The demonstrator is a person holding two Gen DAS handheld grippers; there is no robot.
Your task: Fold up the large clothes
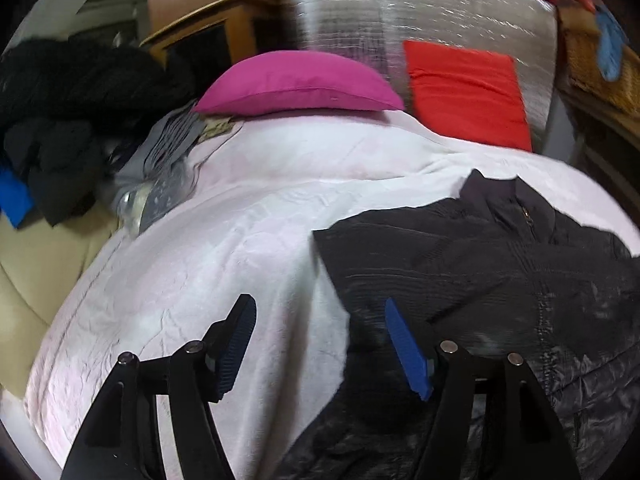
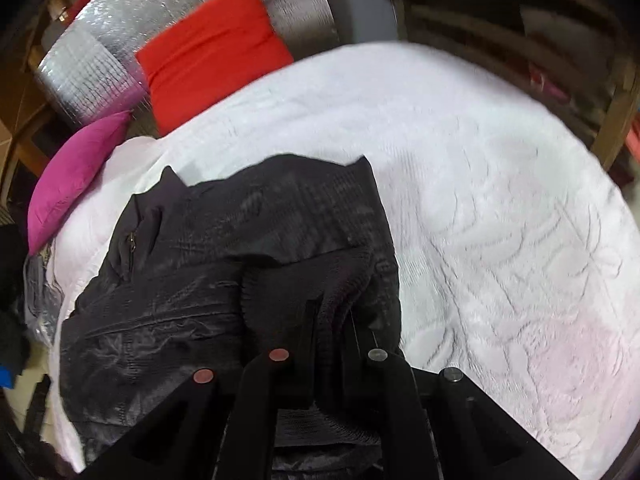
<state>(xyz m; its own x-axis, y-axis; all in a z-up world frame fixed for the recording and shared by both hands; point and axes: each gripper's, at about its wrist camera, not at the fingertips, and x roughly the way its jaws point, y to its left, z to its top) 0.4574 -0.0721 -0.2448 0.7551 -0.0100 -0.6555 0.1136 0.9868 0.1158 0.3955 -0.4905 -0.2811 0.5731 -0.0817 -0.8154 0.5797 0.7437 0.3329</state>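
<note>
A large black quilted jacket point(image 1: 500, 280) lies on a white bedspread point(image 1: 240, 240), zip and collar toward the pillows. My left gripper point(image 1: 320, 344) is open with blue pads, hovering over the jacket's left edge, holding nothing. In the right wrist view the jacket point(image 2: 200, 280) lies left of centre on the bedspread point(image 2: 480, 200). My right gripper point(image 2: 330, 320) is shut on the jacket's ribbed knit cuff point(image 2: 320, 280), with the sleeve pulled across the jacket body. Its fingertips are hidden by the fabric.
A magenta pillow point(image 1: 300, 84) and a red pillow point(image 1: 468, 92) lean on a silver foil headboard point(image 1: 420, 12). A pile of dark clothes point(image 1: 72, 120) sits at the bed's left. Wooden furniture point(image 2: 580, 60) stands beyond the bed's right side.
</note>
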